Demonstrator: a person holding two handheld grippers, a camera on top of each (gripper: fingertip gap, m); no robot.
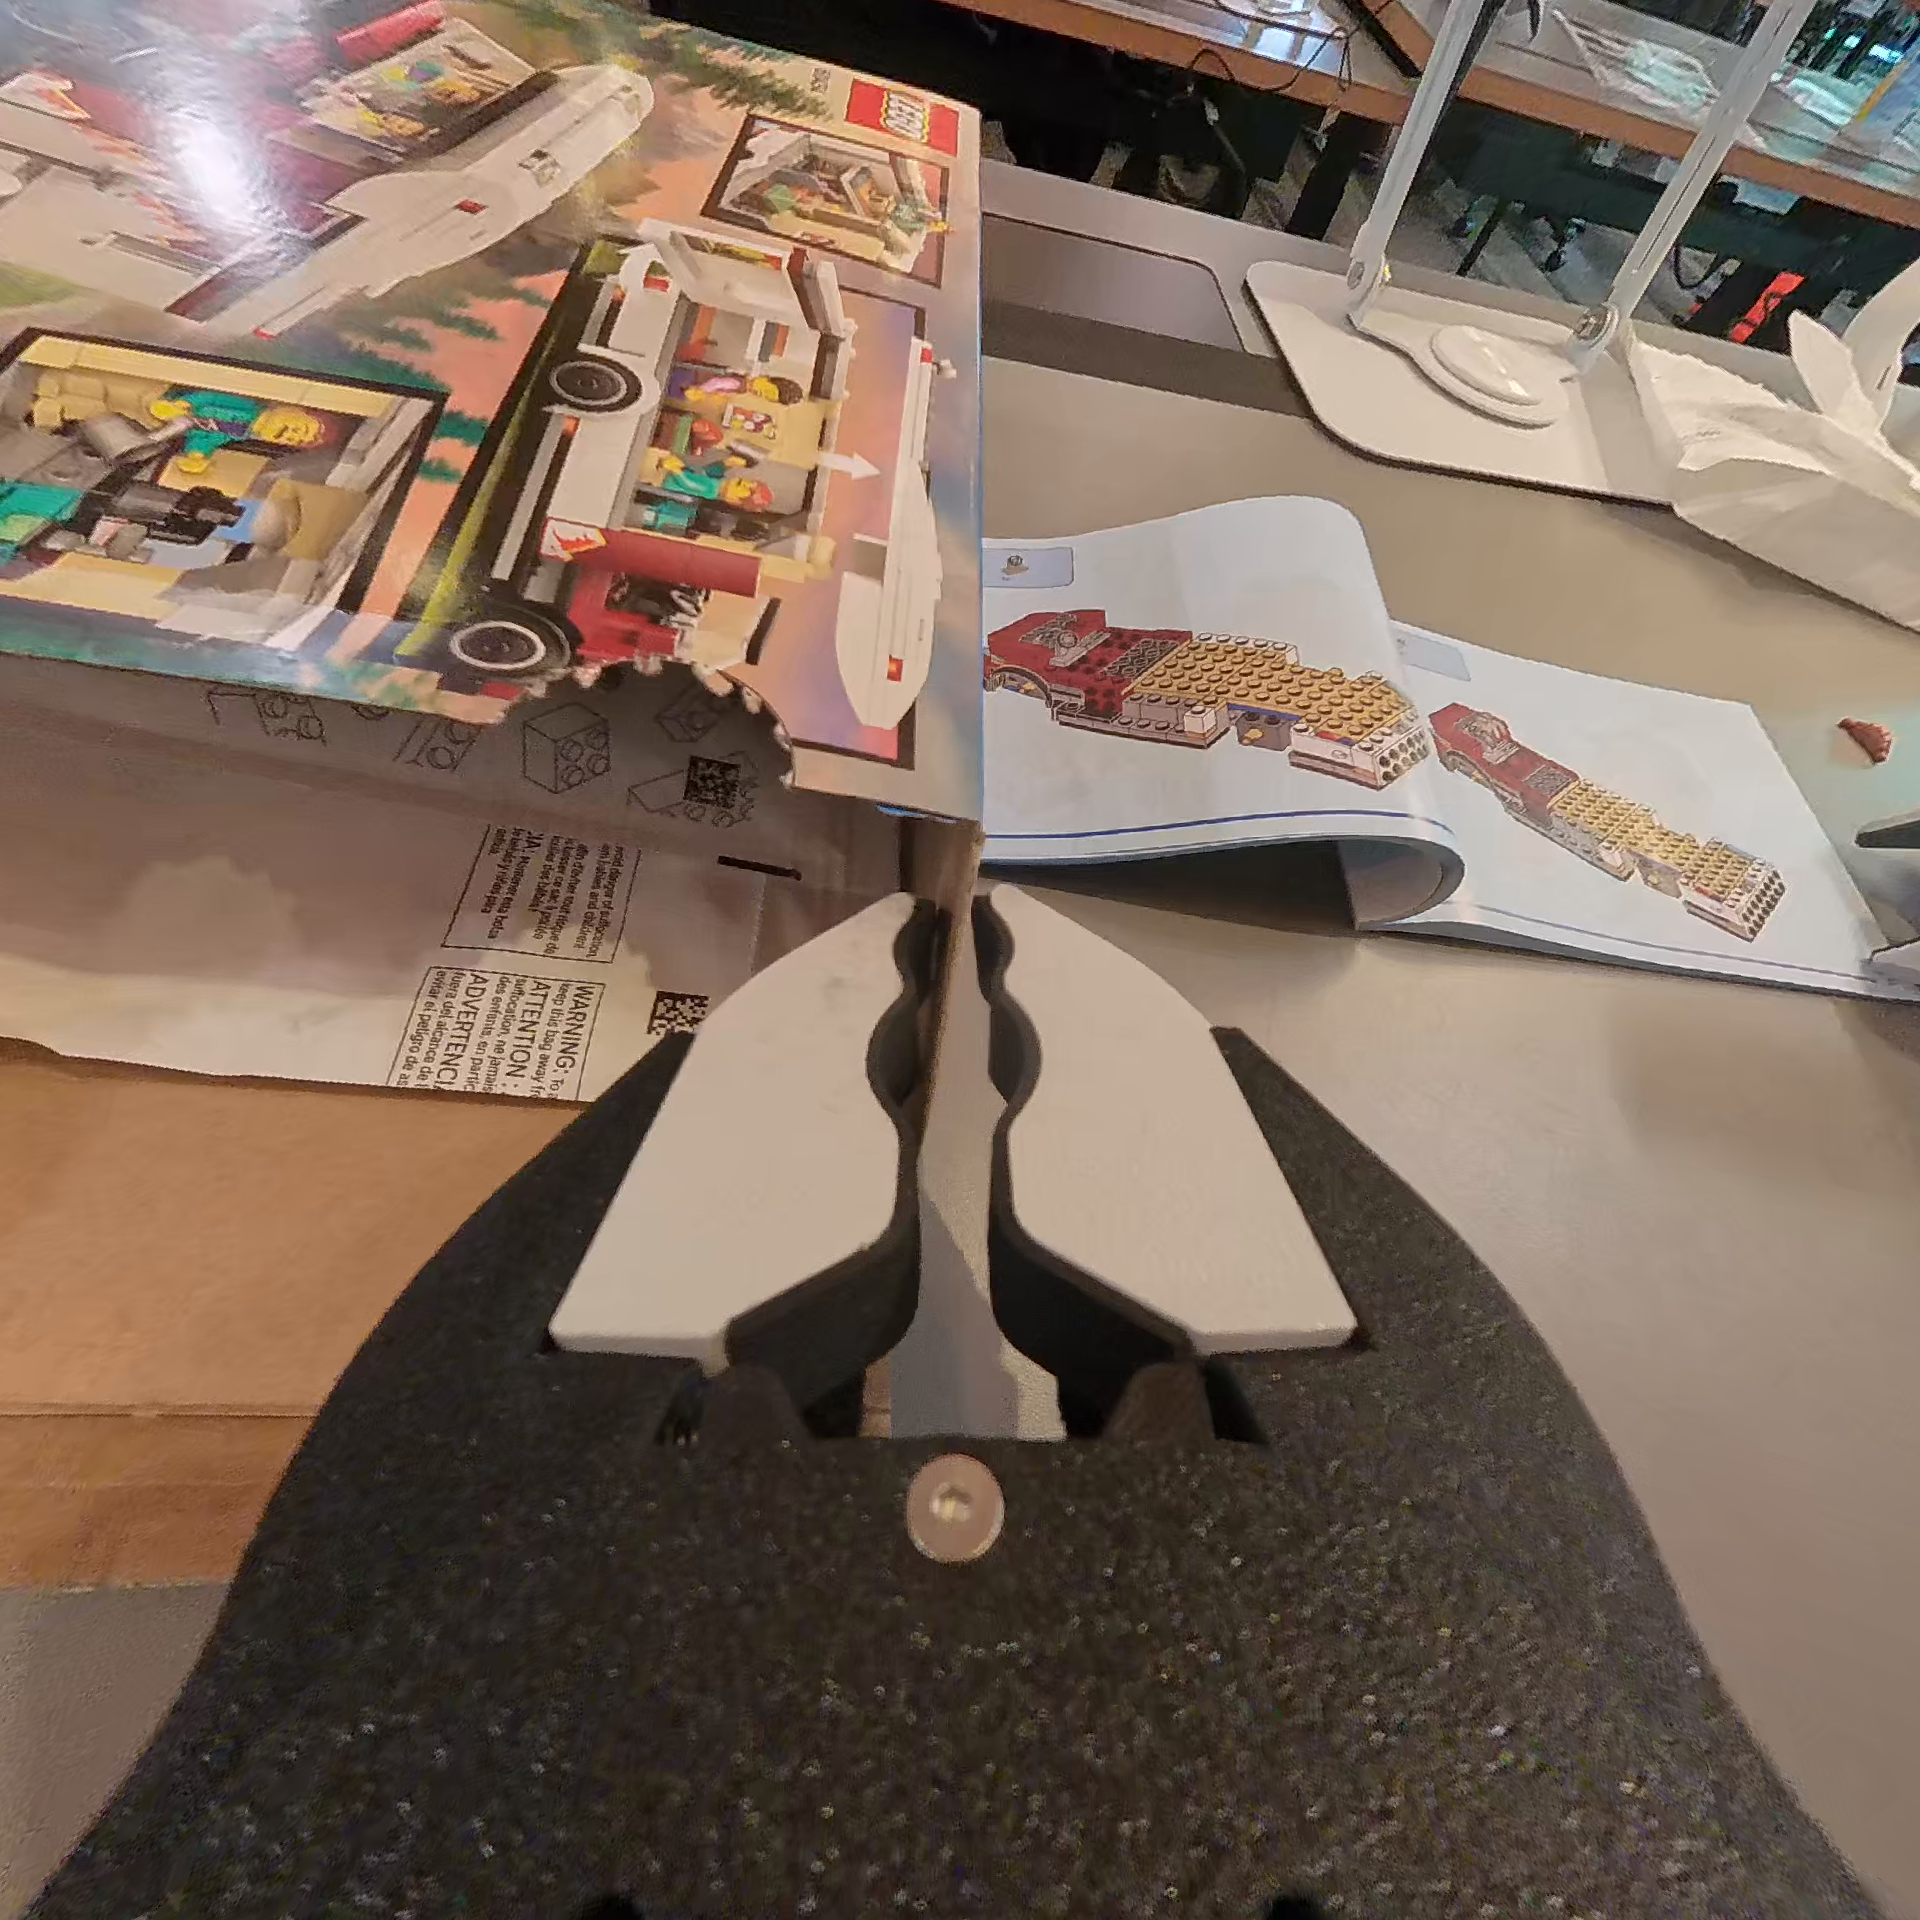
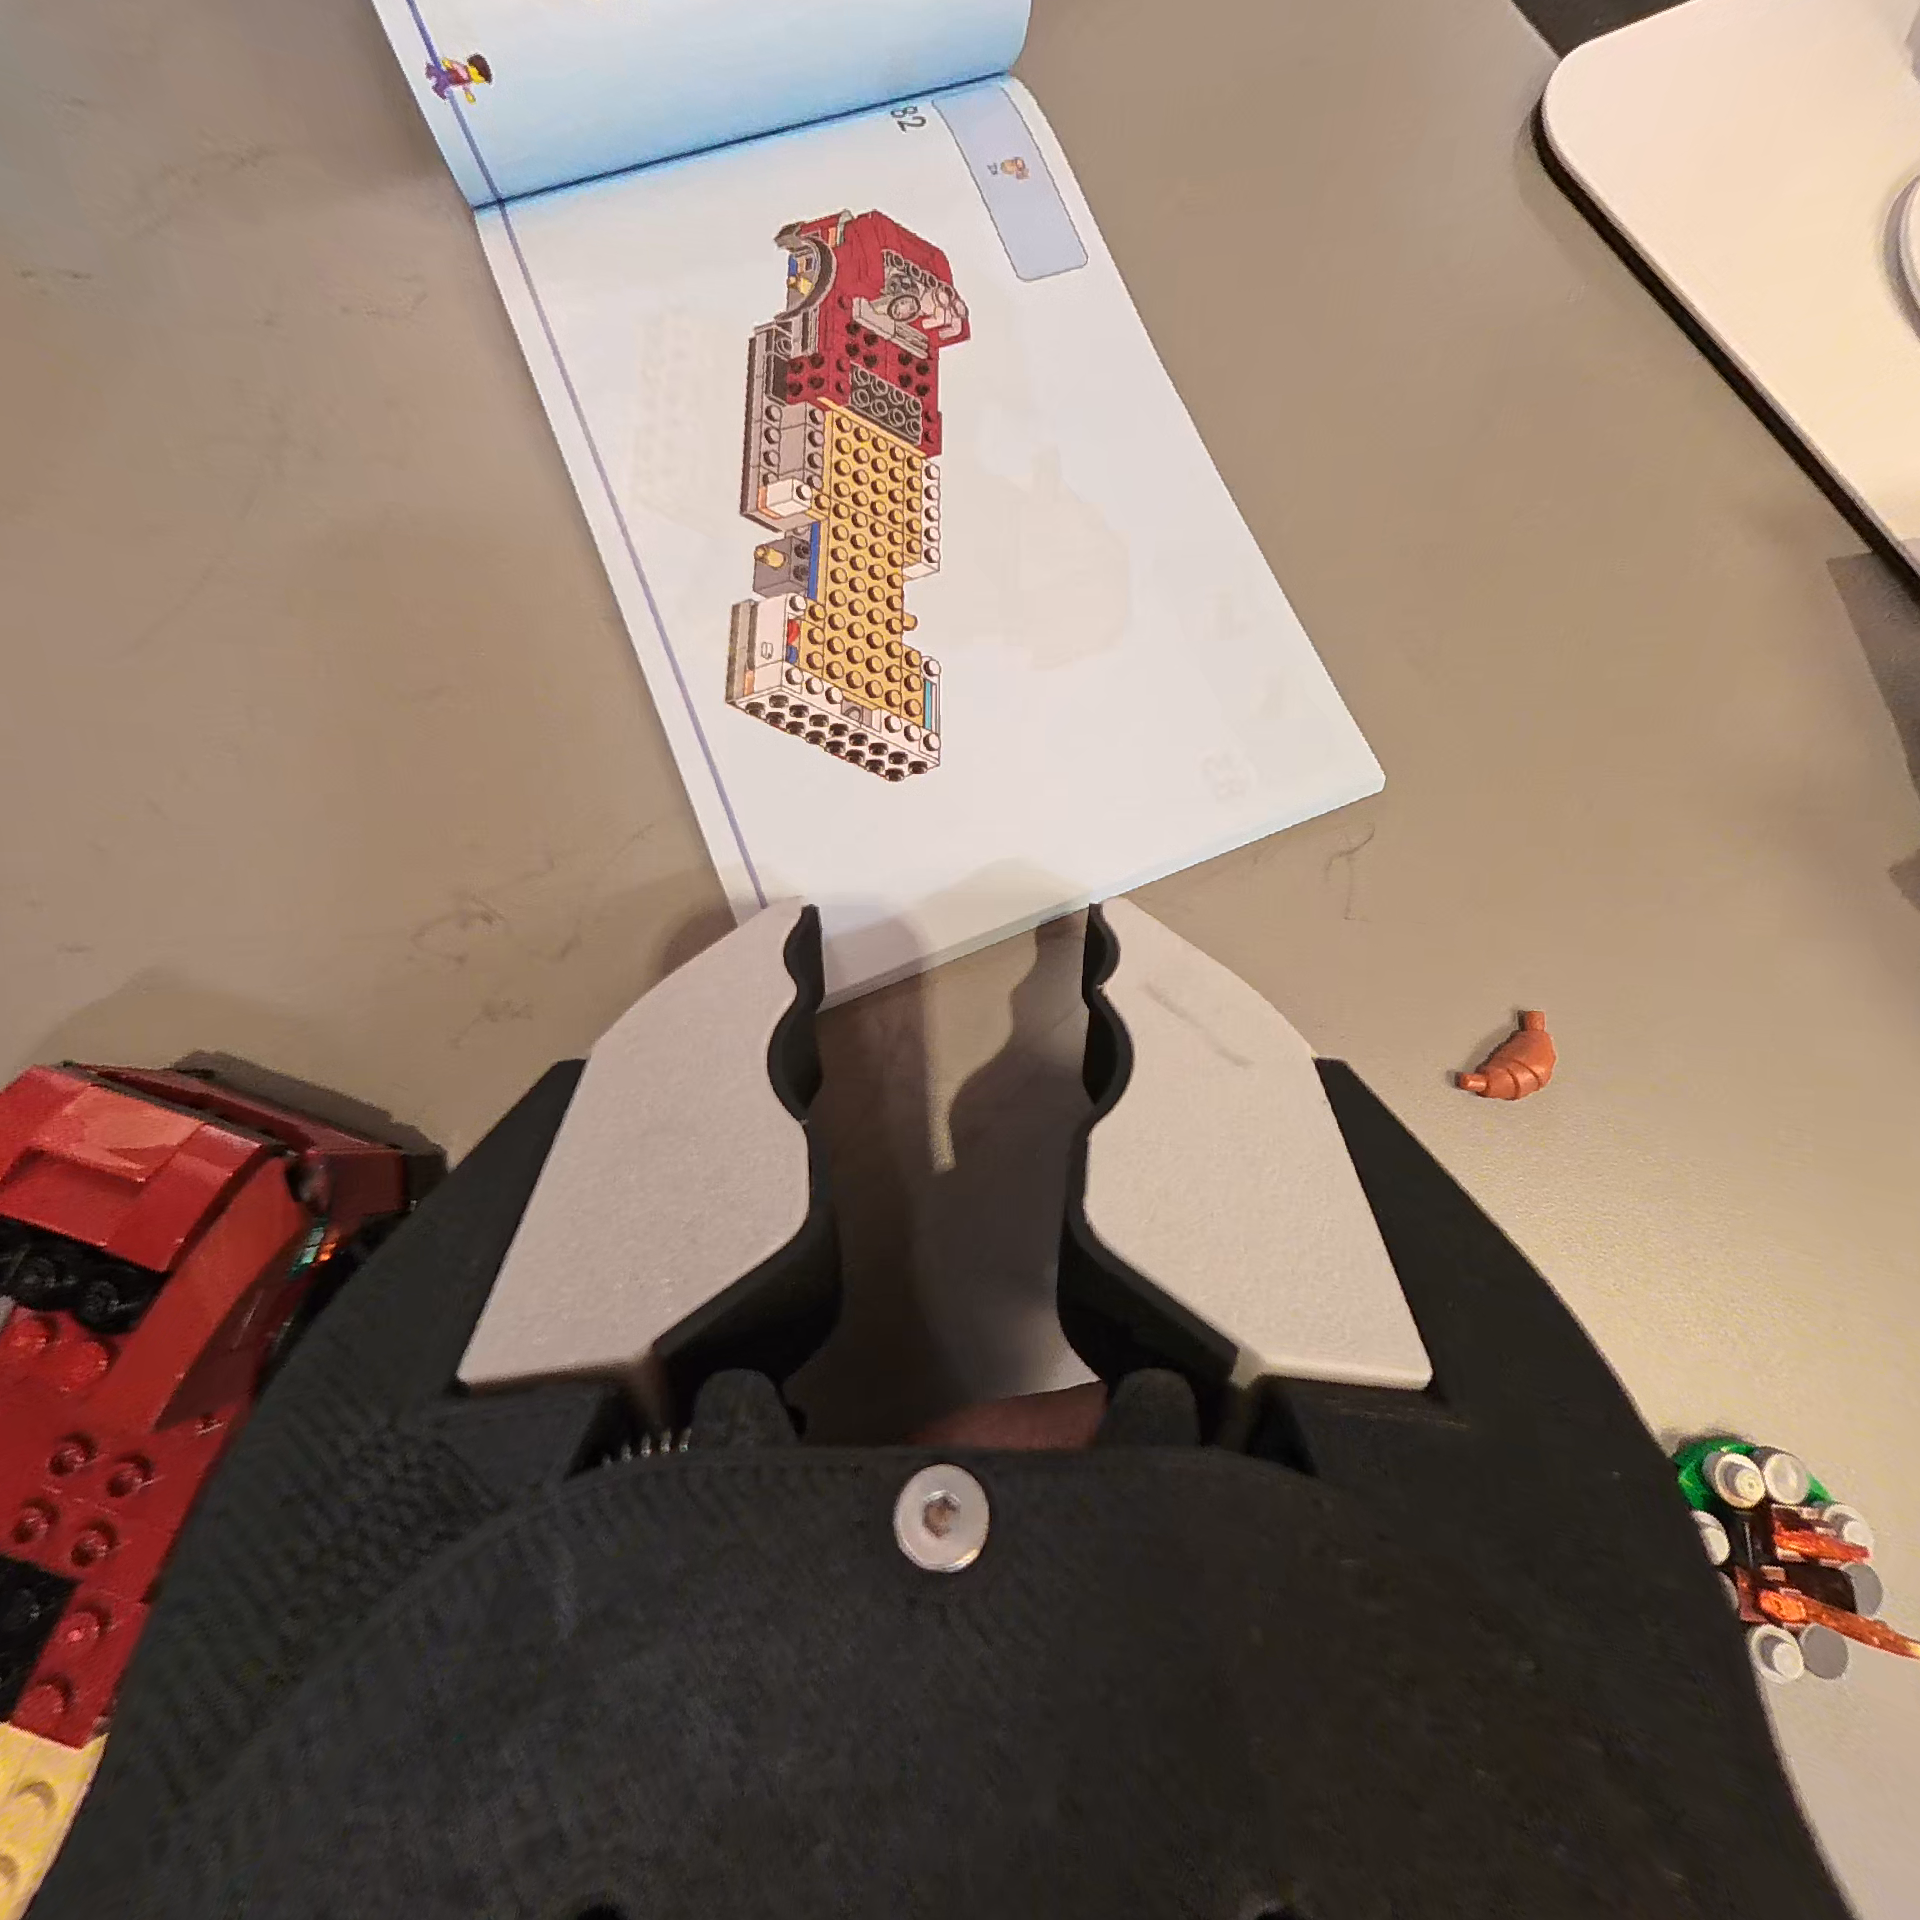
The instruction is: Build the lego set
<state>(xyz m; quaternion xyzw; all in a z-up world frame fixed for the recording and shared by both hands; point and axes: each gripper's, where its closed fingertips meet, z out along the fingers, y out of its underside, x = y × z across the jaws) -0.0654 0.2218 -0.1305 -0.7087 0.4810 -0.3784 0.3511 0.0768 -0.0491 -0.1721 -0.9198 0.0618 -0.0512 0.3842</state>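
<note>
Jaws of the left gripper (image 1: 948,914), held level and pointing forward, are clenched on the upright side wall of the big printed cardboard toy box (image 1: 468,416); the right gripper (image 2: 948,940) tilts down over the grey worktop (image 2: 260,571), jaws released and bare at the open pale-blue instruction booklet (image 2: 1039,623). Only the right view shows the dark-red brick vehicle (image 2: 135,1299), the green-and-grey brick cluster (image 2: 1777,1538) and the whole brown toy croissant (image 2: 1512,1060).

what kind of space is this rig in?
Probably an office or lab workspace used as a toy-brick building station. A grey table holds an open instruction booklet, a printed toy box and a part-built red brick vehicle; more desks stand behind.
</note>
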